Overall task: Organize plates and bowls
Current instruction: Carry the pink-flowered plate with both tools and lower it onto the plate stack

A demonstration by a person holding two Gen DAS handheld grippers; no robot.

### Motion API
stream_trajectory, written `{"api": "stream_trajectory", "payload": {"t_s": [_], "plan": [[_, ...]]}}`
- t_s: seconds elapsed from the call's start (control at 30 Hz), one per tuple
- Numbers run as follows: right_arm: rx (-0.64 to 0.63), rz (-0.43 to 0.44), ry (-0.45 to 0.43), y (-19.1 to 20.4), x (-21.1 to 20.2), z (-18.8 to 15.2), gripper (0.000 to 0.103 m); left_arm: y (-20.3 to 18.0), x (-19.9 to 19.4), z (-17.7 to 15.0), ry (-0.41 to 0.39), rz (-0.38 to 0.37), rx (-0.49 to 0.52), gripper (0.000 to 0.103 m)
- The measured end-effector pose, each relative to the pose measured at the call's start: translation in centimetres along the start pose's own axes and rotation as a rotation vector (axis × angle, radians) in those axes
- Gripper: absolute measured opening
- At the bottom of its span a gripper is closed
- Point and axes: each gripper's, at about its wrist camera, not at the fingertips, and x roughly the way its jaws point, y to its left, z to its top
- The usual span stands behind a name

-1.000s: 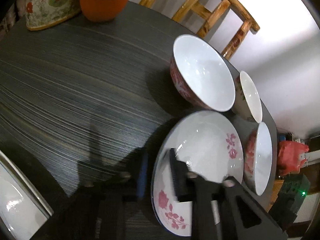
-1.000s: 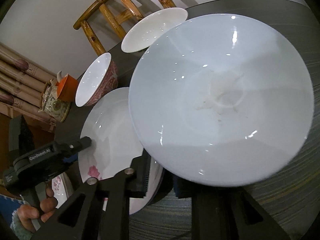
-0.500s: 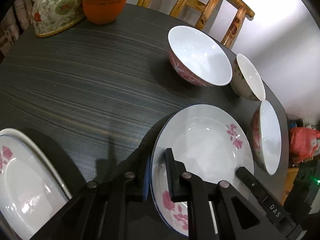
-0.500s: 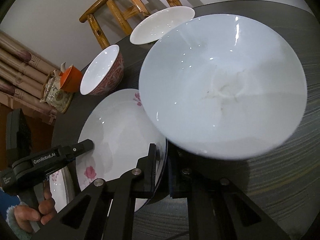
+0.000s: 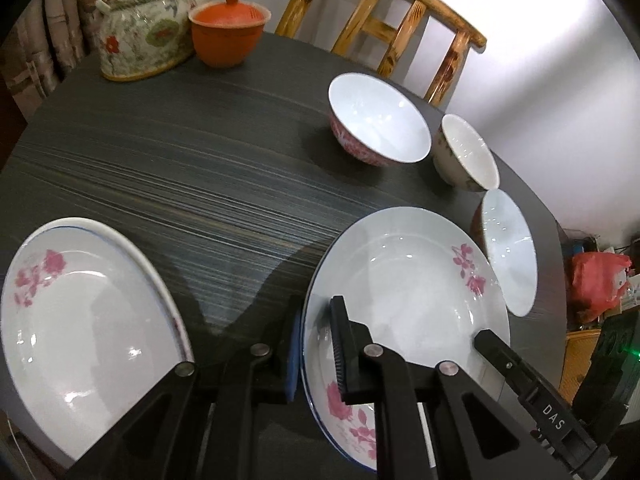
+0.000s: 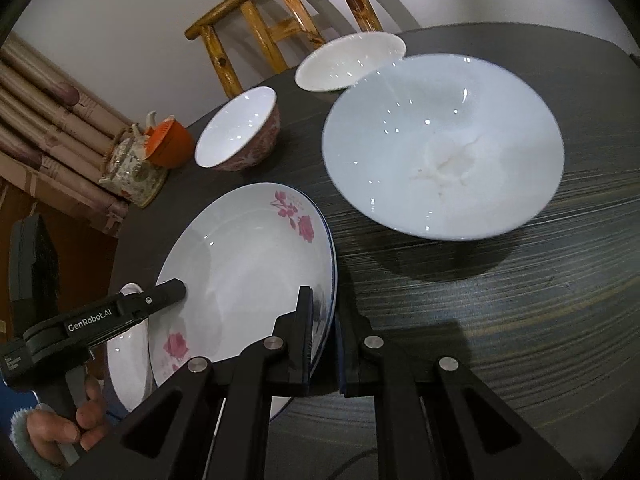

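Left gripper (image 5: 314, 344): clamping the near rim of the rose plate (image 5: 408, 280), jaws nearly closed with only the rim's thickness between the pads (blue pad outside, ribbed pad inside).
Right gripper (image 6: 322, 338): pinching the same rose plate (image 6: 248, 276) at its opposite edge, jaws narrowed to the rim and nothing else between them.
Rose plate: hanging between the two grippers over the dark table (image 5: 168, 168), tilting slightly, pink flowers showing at two spots on its rim.
Hand (image 6: 76, 420): gripping the left tool's handle at the lower left of the right wrist view, a pale blue fuzzy cuff showing at the wrist.
Second rose plate (image 5: 84, 320): sitting to the left, near the table's edge, well apart from the held one (partly hidden below it in the right wrist view).
Large white bowl (image 6: 444, 148): resting on the table just right of the held plate, a faint smear at its centre.
Red-patterned bowl (image 5: 378, 120): standing upright farther back.
Small bowl (image 5: 466, 152): sitting just beside the red-patterned one.
Teapot (image 5: 144, 28) and orange lidded cup (image 5: 228, 26): standing side by side at the far edge.
Wooden chair (image 5: 392, 12): standing beyond the table, against the pale wall.
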Motion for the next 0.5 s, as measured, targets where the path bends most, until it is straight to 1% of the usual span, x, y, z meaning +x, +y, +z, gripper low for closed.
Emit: {"api": "stream_trajectory", "payload": {"t_s": [0.13, 0.27, 0.5], "plan": [[-0.026, 0.009, -0.02, 1.5, -1.3, -0.1, 0.01, 0.3, -2.1, 0.1, -0.032, -0.002, -0.001, 0.013], [-0.059, 0.025, -0.037, 3.5, -2.5, -0.2, 0.01, 1.5, -4.6, -0.1, -0.069, -0.003, -0.012, 0.013], [-0.127, 0.064, -0.044, 8.0, -3.2, -0.8, 0.01, 5.5, -8.9, -0.6, -0.123, 0.027, -0.05, 0.013]]}}
